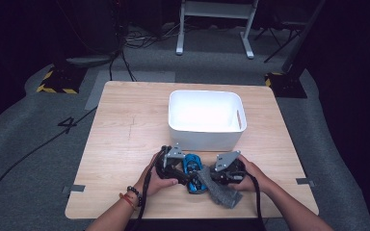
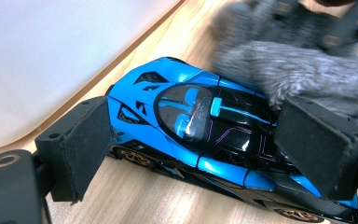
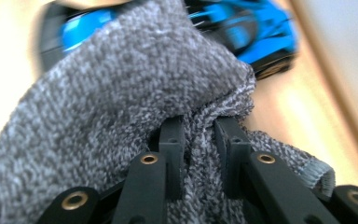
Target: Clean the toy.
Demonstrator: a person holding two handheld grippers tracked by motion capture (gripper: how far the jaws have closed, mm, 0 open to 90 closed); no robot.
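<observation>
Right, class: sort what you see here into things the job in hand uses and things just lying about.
In use:
- blue toy car, between the left gripper's pads
- grey cloth, pinched by the right gripper, lying against the car

Lying about:
- white bin
- tape marks on the table

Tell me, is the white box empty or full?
Empty, as far as shows. The high view looks into the white box and shows bare white inside; the toy car sits outside on the table.
</observation>
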